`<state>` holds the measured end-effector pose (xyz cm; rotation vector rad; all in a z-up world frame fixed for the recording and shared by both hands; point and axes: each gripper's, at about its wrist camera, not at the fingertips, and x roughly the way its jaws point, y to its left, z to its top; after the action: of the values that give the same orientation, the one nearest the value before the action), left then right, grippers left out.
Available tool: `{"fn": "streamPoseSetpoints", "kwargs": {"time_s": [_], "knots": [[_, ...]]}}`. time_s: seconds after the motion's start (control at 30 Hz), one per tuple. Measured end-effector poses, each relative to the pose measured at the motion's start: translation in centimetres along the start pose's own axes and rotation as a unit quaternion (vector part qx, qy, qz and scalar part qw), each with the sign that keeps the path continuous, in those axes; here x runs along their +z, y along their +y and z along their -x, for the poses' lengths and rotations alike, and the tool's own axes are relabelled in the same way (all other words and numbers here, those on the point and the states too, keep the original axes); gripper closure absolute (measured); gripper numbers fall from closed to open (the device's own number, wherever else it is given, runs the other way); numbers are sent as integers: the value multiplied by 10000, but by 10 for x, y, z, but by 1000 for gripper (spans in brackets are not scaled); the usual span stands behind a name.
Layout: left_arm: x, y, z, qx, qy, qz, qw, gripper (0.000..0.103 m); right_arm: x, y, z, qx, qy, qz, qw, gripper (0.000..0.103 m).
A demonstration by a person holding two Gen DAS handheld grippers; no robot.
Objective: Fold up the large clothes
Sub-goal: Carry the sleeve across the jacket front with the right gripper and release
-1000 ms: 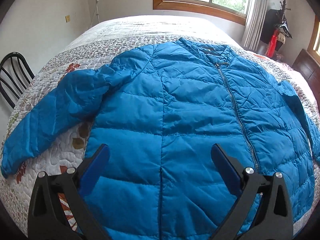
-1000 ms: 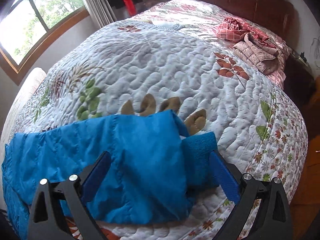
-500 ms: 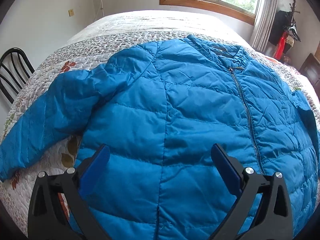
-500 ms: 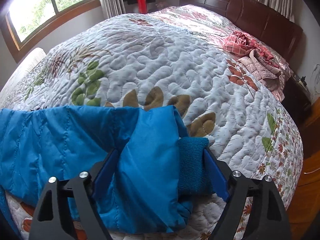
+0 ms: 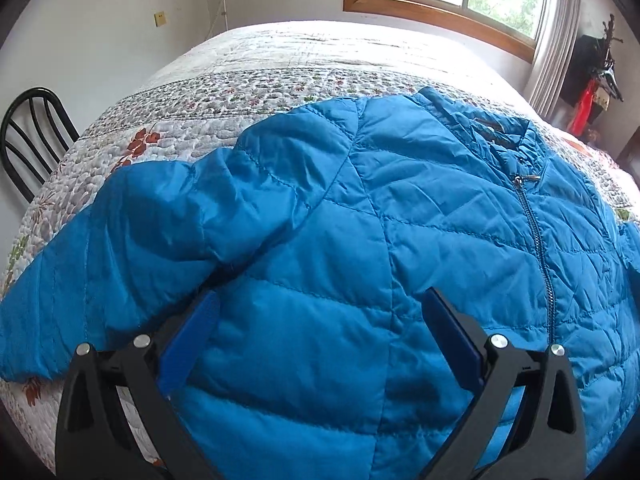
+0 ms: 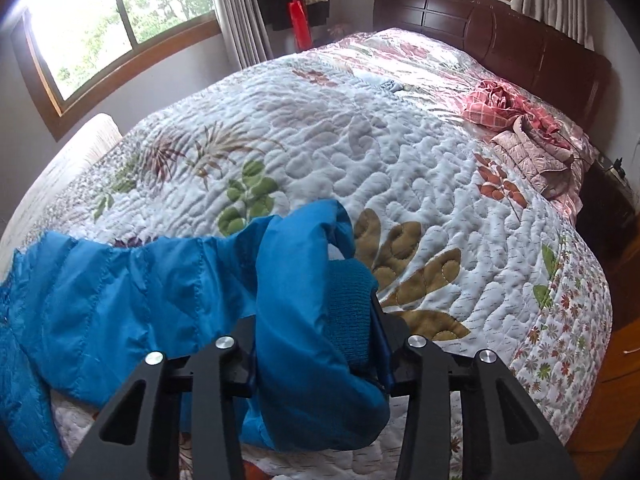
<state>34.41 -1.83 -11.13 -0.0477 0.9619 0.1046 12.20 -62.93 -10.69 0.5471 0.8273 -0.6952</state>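
Nearest in the right wrist view, the right gripper (image 6: 316,360) has just been closing its jaws, and they now pinch the end of the jacket's right sleeve (image 6: 296,304), with the knitted cuff (image 6: 350,312) bunched against the right-hand jaw. The sleeve end stands lifted off the quilt (image 6: 320,140) while the rest of it trails away to the left along the near edge of the bed. In the left wrist view, the left gripper (image 5: 320,340) hangs over the front of the blue jacket (image 5: 420,240) with its jaws wide apart and nothing between them; whether the tips touch the fabric cannot be told.

The jacket lies flat and zipped, front up, near the foot of the bed, collar toward the far edge by the window. Its left sleeve (image 5: 132,248) is spread out toward the near left corner, unfolded. Judging by this, folding has only begun: one sleeve is gripped, none is laid across the body, and the body itself is unfolded. Farther off, near the headboard (image 6: 500,44), a pink heap of clothes (image 6: 524,132) waits, apparently unfolded.
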Motion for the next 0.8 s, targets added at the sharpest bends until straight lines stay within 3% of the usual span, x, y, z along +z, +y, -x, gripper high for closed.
{"fn": "streamPoseSetpoints", "kwargs": {"time_s": [0.23,0.43,0.63,0.8], "knots": [[0,0,-5,-110,33,-92,9999,3,35,55,47,615,-381,234,9971,61],[5,8,-3,-277,27,-69,9996,3,28,160,85,1017,-618,1335,9839,61],[12,20,1,-498,55,-46,9987,3,-16,280,94,1394,-478,2528,9562,60],[19,28,5,-709,73,33,9975,3,-83,362,83,1942,-153,3645,9106,60]]}}
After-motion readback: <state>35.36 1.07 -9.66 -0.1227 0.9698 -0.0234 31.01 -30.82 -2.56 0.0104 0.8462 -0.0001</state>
